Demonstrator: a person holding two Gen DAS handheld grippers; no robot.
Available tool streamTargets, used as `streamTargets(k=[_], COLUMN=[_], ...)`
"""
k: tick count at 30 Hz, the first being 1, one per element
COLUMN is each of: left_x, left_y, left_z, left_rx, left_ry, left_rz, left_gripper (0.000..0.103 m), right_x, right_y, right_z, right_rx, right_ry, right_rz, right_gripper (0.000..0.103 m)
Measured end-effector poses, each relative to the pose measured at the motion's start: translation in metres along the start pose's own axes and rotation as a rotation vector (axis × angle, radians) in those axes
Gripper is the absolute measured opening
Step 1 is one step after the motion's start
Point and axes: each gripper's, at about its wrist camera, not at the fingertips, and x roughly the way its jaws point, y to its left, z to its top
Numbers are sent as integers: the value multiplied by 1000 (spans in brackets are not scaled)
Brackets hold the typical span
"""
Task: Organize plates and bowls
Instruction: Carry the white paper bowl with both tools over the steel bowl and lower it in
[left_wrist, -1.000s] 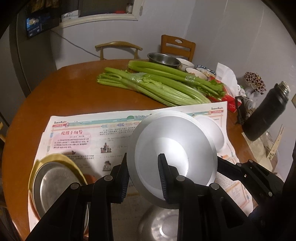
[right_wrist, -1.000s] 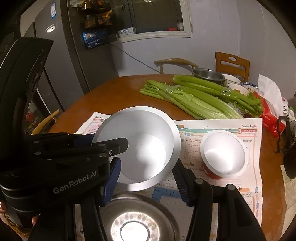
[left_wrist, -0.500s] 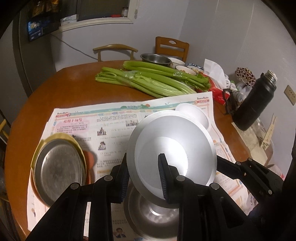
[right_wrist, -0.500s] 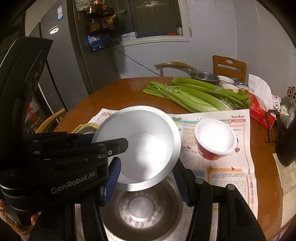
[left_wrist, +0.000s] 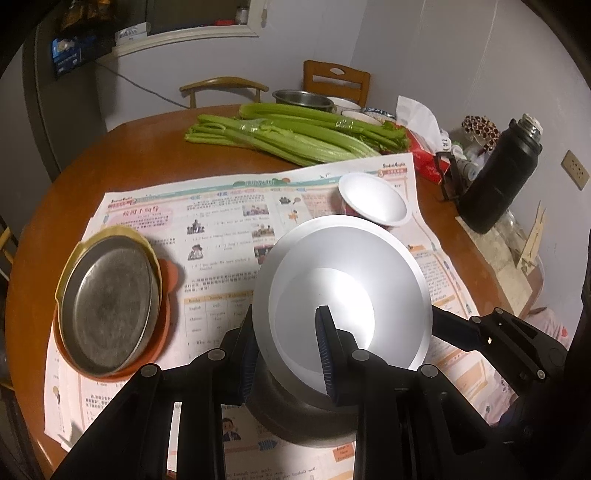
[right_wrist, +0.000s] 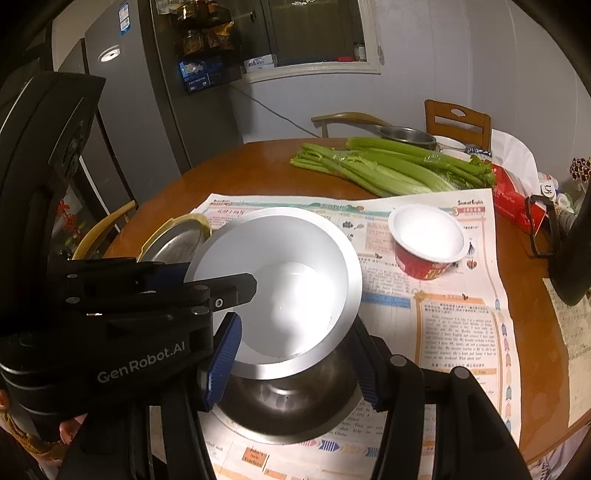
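Our left gripper (left_wrist: 286, 352) pinches the silver bowl's (left_wrist: 343, 288) near rim, tilted above the steel bowl (right_wrist: 291, 406) on the newspaper (left_wrist: 221, 221); our right gripper (right_wrist: 295, 354) spreads wide around both, gripping nothing.

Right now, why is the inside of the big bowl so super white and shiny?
Left wrist view: glare washes out the held bowl, clamped by the left hand-held gripper. Right wrist view: the same glare, also in the red cup; the fisheye lens bends the table edge.
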Motion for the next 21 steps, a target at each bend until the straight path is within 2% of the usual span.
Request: streamTargets(k=[21], left_x=[18], left_y=[0], left_z=[-18], left_rx=[13], left_ry=[53], left_rz=[10], left_gripper=[30], right_x=[17], right_y=[-5], right_z=[-19], right_rx=[15], right_ry=[68], right_rz=[9], right_gripper=[57])
